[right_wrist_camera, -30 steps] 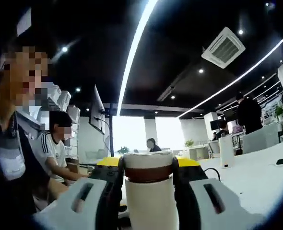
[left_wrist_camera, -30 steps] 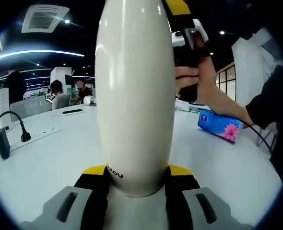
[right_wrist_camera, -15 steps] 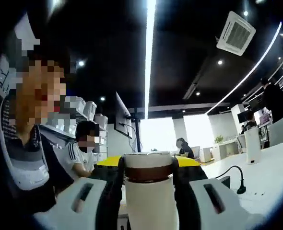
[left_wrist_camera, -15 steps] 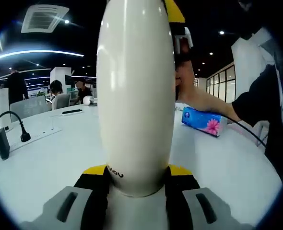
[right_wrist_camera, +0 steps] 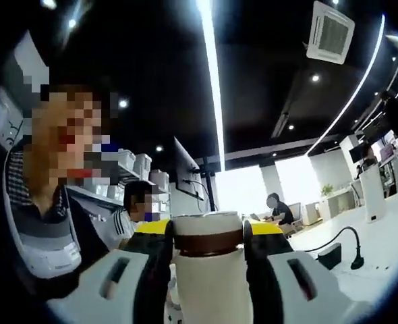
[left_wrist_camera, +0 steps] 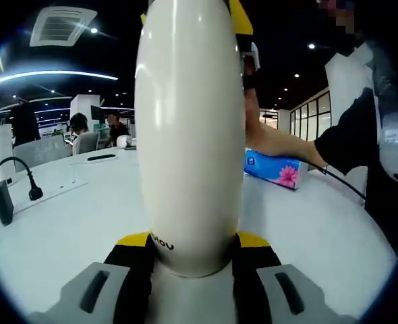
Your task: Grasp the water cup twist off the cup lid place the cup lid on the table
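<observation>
1. Left gripper view, item one: water cup [left_wrist_camera: 189,135], white, tall and rounded, standing upright between the yellow-and-black jaws of the left gripper [left_wrist_camera: 192,246]; jaws closed on its lower body, lifted above the surface [left_wrist_camera: 64,223].
2. Cup lid [right_wrist_camera: 208,224], seen in the right gripper view: pale cap over a brown band, sitting atop the white cup body; jaws of the right gripper [right_wrist_camera: 208,236] closed on it from both sides. Lid judged to be on the cup yet, mid-twist at most; no gap is visible.
3. Risk: if the left grip is loose, the smooth cup body may spin with the lid and the thread never frees. If the lid comes off abruptly, the cup may tip and spill, should it hold water; contents cannot be told.
4. Left gripper view further lists: the person's hand [left_wrist_camera: 251,101] at the cup's top with part of the right gripper, a blue tissue pack [left_wrist_camera: 272,169] on the surface, a black cable and plug [left_wrist_camera: 32,189], a phone [left_wrist_camera: 101,157].
5. Right gripper view lists instead: seated people, a ceiling light strip [right_wrist_camera: 212,74], an air vent [right_wrist_camera: 334,30], a power strip [right_wrist_camera: 332,255].
</observation>
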The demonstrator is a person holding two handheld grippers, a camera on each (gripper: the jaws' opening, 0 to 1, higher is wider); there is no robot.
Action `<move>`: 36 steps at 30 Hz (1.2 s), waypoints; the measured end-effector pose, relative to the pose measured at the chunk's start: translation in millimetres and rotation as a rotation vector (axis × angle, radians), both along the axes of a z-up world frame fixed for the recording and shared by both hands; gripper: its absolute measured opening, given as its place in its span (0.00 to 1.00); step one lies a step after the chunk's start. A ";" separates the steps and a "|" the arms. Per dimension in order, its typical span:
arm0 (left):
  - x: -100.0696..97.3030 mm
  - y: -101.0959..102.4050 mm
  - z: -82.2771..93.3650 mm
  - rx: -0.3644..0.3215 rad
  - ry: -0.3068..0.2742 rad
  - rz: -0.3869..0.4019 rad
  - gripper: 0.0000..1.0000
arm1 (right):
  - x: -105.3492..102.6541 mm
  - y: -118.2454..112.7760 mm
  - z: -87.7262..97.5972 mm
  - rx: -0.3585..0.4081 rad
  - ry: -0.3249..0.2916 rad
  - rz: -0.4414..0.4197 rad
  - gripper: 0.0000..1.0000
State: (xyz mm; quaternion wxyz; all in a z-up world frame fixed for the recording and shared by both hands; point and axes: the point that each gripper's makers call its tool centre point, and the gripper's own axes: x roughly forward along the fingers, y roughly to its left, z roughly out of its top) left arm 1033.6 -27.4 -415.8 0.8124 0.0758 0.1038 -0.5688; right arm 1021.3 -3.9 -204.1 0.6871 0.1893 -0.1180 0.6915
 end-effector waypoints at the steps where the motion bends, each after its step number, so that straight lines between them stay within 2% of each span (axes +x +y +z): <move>1: 0.1 0.1 0.1 0.000 0.000 -0.001 0.47 | -1.1 0.1 -0.1 -0.003 -0.005 -0.005 0.47; 6: 0.5 0.2 0.2 -0.001 -0.001 -0.002 0.47 | -0.2 0.3 -0.1 -0.014 -0.011 -0.040 0.55; 14: -0.1 0.2 0.3 -0.002 -0.001 -0.003 0.47 | -2.2 4.7 -1.9 -0.035 -0.021 -0.122 0.55; 16: -0.4 0.2 0.3 -0.002 -0.001 -0.002 0.47 | -0.9 4.4 1.1 -0.016 0.012 -0.159 0.56; 17: -0.7 0.2 0.3 -0.002 -0.001 -0.002 0.47 | -3.3 5.4 2.4 -0.004 0.048 -0.164 0.58; 22: -4.8 -0.7 0.5 -0.001 -0.002 -0.001 0.47 | -11.9 6.6 7.1 -0.025 -0.030 -0.284 0.61; 25: -6.5 -0.4 0.6 -0.001 -0.002 0.000 0.47 | -12.9 8.1 2.0 -0.077 -0.099 -0.365 0.61; 28: -7.6 0.0 0.6 -0.001 -0.001 0.000 0.47 | -12.8 8.4 -1.1 -0.099 -0.103 -0.421 0.61; 30: -8.0 0.3 0.6 -0.001 -0.001 0.001 0.47 | -9.9 6.0 -3.8 -0.140 -0.145 -0.503 0.61; 36: -7.9 1.3 0.6 0.000 -0.001 0.003 0.47 | -14.7 5.7 -7.3 -0.205 -0.204 -0.645 0.61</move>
